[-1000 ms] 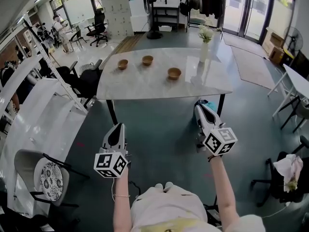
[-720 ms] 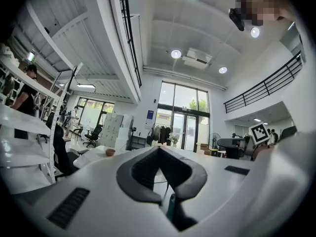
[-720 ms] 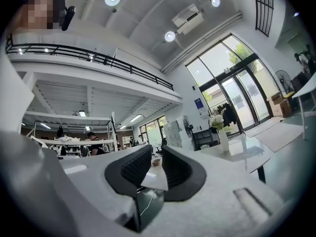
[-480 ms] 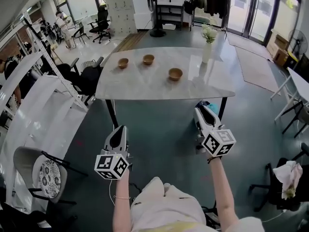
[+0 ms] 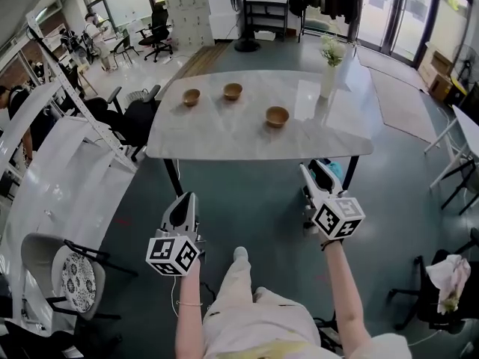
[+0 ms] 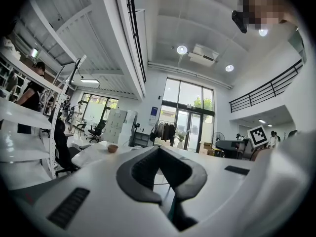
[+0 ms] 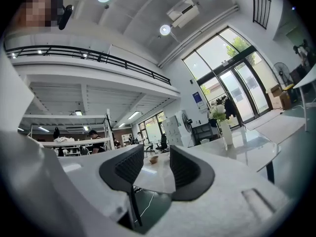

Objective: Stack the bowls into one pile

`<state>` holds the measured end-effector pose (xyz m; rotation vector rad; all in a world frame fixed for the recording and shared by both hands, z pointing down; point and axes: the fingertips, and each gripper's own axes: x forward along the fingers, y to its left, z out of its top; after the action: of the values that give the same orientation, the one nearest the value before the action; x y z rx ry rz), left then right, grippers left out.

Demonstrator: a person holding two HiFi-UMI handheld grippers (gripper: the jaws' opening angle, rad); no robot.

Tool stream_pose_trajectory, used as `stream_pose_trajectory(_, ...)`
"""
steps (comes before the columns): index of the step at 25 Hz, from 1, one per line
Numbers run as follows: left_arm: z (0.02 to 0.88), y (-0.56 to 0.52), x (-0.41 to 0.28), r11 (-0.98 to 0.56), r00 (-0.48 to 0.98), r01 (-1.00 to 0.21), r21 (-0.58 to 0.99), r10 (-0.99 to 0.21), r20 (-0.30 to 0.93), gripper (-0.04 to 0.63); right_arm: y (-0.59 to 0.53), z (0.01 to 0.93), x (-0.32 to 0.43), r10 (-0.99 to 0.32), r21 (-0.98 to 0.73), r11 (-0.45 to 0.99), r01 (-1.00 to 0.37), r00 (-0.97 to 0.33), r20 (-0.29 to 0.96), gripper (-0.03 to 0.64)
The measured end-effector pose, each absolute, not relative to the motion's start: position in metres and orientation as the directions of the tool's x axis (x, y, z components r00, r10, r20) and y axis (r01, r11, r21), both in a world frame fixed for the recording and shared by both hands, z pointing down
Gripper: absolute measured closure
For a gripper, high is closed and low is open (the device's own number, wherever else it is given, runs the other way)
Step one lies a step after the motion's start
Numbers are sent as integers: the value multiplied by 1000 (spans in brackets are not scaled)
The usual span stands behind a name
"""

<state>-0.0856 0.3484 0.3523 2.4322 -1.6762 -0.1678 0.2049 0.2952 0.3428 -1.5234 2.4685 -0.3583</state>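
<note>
Three brown wooden bowls stand apart on the white table: one at the far left, one behind the middle, one nearer on the right. Both grippers hang level over the floor, short of the table's near edge. My left gripper is shut and holds nothing; its view shows one bowl far ahead. The jaws of my right gripper are opening with nothing between them; a bowl shows far off through the gap.
A white vase of flowers stands on the table's far right part. White shelving and office chairs line the left. A chair with clothes stands at the right. The person's shoe is on the floor.
The person has walked toward the table, a foot now stepping forward. Both grippers have come closer to the table's near edge.
</note>
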Motion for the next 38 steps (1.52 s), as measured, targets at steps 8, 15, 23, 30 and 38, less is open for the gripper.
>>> stream_pose_trajectory(8,360,262,-90,-368,385,-901,232,-923,30,595,218,360,204,-913,-355,386,-851,-408,-16,468)
stream_pose_trajectory(15,362,198,-97,-395,417,-886,243,-908,43,595,162,365,192,-916,-386,365,-847,-400,12,468)
stream_pose_trajectory(23,367,126,-106,-430,454,-867,251,-889,48,595,103,368,186,-933,-400,322,-858,-359,19,469)
stream_pose_trajectory(30,387,79,-104,-473,506,-838,272,-860,63,595,67,385,184,-948,-415,272,-868,-315,37,468)
stream_pose_trajectory(38,408,50,-102,-480,533,-818,317,-839,105,595,40,403,188,-955,-428,219,-877,-282,91,469)
